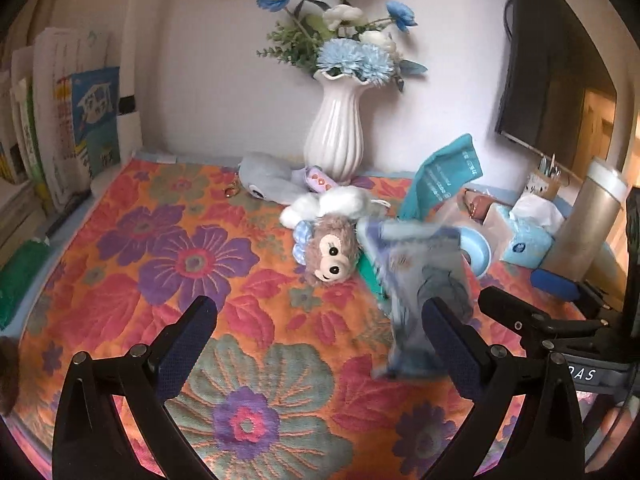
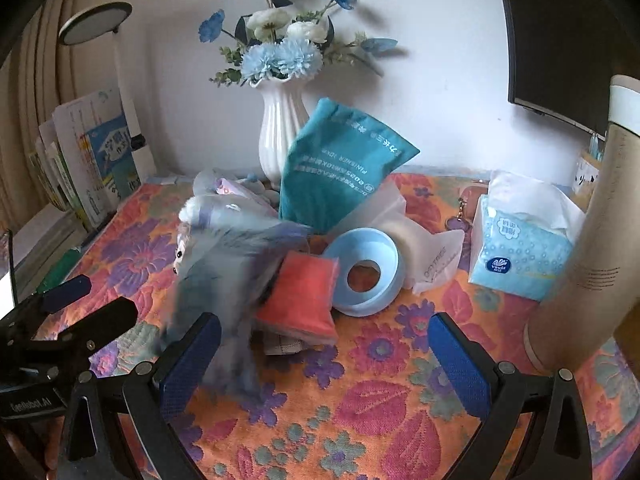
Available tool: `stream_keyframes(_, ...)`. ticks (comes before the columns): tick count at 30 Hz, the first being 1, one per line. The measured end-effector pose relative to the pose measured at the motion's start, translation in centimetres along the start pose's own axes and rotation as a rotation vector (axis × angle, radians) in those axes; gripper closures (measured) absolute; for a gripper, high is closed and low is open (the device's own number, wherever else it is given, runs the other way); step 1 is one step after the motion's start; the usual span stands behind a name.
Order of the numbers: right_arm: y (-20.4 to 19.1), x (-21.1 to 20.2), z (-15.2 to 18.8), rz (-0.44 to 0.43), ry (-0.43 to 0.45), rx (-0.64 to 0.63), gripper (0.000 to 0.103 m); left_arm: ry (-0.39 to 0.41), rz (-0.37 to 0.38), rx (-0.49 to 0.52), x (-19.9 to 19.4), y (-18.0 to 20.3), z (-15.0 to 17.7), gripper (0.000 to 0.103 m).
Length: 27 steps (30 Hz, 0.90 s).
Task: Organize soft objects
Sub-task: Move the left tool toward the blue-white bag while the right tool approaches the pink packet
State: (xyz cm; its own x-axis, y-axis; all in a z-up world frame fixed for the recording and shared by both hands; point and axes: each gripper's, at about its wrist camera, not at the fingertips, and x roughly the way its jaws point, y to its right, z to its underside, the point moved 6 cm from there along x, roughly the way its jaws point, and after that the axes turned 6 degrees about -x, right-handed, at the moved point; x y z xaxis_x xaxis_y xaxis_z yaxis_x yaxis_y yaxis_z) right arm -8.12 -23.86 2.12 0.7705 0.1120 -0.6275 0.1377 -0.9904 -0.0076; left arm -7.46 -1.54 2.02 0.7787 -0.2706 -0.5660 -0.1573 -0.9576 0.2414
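Both my grippers, left and right, stand wide with nothing between the pads. A blurred blue-grey cloth hangs between them over the floral cover, just beside the plush. I judge it light, limp and floppy, so I'd pinch a bunched edge near the top

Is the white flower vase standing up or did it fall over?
Standing up. The white vase sits upright on the flowery cloth by the wall, with its blue and white flowers sticking out the top.
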Motion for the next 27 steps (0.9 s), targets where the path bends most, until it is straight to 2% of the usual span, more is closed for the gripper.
stream_keyframes(27, -0.3, 0.2, -0.1, -0.009, -0.026, 0.025, 0.0, -0.032, 0.006, 0.014, 1.2, 0.6, 0.7, 0.001)
